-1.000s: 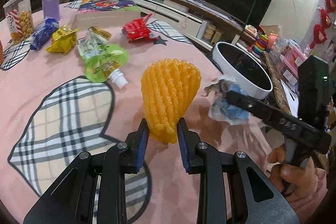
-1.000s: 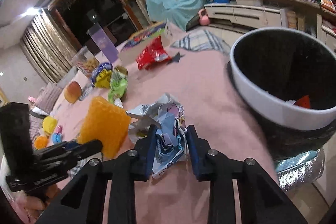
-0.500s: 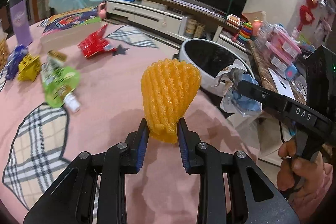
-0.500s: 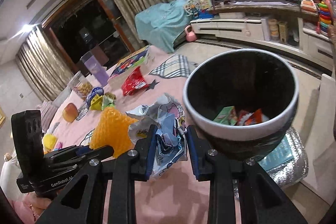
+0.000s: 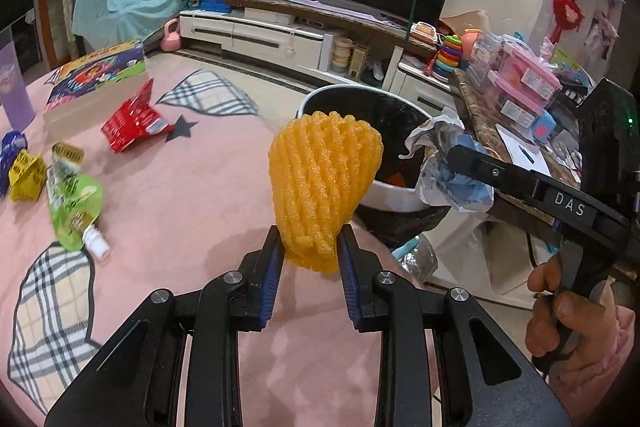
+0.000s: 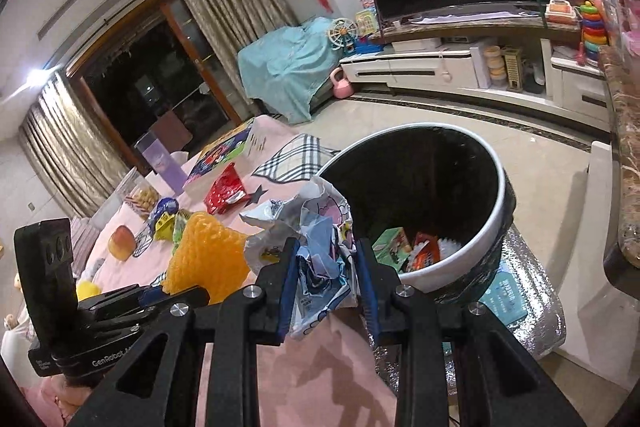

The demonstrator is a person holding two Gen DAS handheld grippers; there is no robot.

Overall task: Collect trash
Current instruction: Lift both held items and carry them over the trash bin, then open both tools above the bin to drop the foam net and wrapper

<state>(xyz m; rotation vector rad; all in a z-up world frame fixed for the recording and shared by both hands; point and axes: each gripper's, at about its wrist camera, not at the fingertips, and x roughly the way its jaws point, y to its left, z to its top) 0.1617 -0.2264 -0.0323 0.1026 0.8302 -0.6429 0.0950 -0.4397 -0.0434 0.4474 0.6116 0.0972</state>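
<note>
— Clamping down, the left gripper [image 5: 311, 259] has its blue pads on the lower end of an orange foam-mesh fruit sleeve [image 5: 322, 183], which stands upright above the pink tablecloth [image 5: 192, 195].

— And the right gripper [image 6: 326, 281]?

— Pinched on a crumpled ball of printed blue-and-white paper wrapping [image 6: 320, 259], just at the white rim of the round black-lined bin [image 6: 494, 211] beside the table.

— How will they handle?

— Both look feather-light, I'd say. The foam is springy and squashes under the pads; the paper is crinkly and could snag a pad on release. Low, central holds suit them.

— More left?

— Yes: a red foil packet [image 5: 132, 121] and a green spouted pouch [image 5: 74, 205] lie on the cloth.
</note>
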